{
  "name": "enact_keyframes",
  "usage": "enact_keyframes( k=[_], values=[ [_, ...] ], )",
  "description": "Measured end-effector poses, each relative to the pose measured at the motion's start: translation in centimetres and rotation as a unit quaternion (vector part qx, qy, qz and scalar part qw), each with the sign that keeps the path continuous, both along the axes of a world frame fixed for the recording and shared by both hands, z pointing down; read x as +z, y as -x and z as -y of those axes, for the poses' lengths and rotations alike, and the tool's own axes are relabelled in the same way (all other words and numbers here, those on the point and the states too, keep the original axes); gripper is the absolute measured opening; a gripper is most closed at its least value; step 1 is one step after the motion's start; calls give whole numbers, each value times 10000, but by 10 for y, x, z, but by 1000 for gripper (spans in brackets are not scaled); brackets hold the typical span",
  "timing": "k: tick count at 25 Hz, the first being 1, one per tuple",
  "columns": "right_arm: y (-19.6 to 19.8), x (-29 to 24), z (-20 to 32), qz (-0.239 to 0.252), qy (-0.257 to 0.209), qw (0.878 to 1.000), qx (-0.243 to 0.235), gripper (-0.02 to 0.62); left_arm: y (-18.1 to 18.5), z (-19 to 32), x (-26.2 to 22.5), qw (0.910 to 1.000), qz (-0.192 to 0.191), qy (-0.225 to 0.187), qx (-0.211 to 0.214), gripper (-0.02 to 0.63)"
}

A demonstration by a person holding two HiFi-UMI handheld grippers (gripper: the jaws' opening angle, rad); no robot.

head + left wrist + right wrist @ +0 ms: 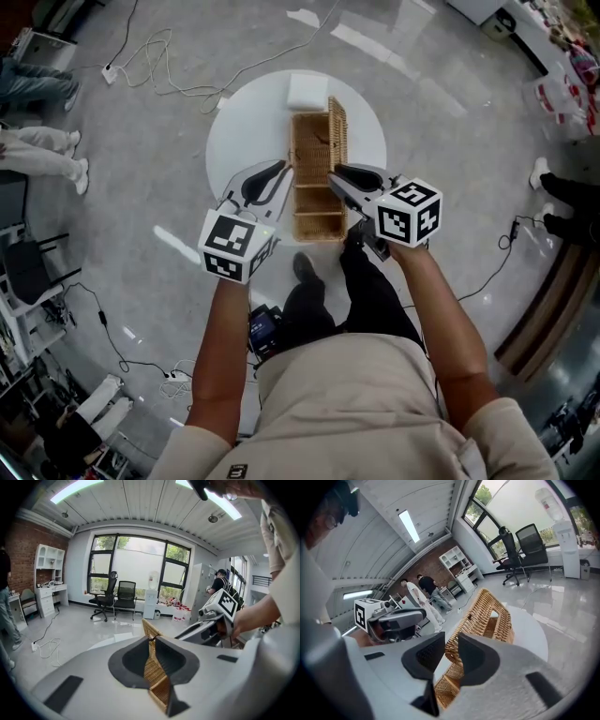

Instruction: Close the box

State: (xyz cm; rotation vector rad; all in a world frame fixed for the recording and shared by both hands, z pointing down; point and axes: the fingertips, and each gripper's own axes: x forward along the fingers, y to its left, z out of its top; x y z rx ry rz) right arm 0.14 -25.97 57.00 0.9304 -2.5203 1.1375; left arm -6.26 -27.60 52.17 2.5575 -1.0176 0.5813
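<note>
The wicker box (314, 202) sits on the round white tabletop (244, 122), straight ahead of me and between my two tools, its long axis running directly away from me and its open top facing up. The lid (337, 131) stands upright along the right long side, parallel to that axis. My right tool (333, 176) is the nearer to it and straddles the wicker edge there with jaws apart, not pressing. My left tool (286, 172) is clamped on the wicker edge of the left side. Closing probably means swinging the lid leftward.
</note>
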Motion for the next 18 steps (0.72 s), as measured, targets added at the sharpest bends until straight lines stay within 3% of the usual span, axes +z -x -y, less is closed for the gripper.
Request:
enact_keyframes(
  k=[9,18],
  values=[
    [25,3,0,-219,95,9990,-369,63,21,-10,-38,9996,11,-235,-160,40],
    [46,-48,13,-205,-242,9988,-380,60,53,-13,-78,9983,-4,-490,-318,40]
  ],
)
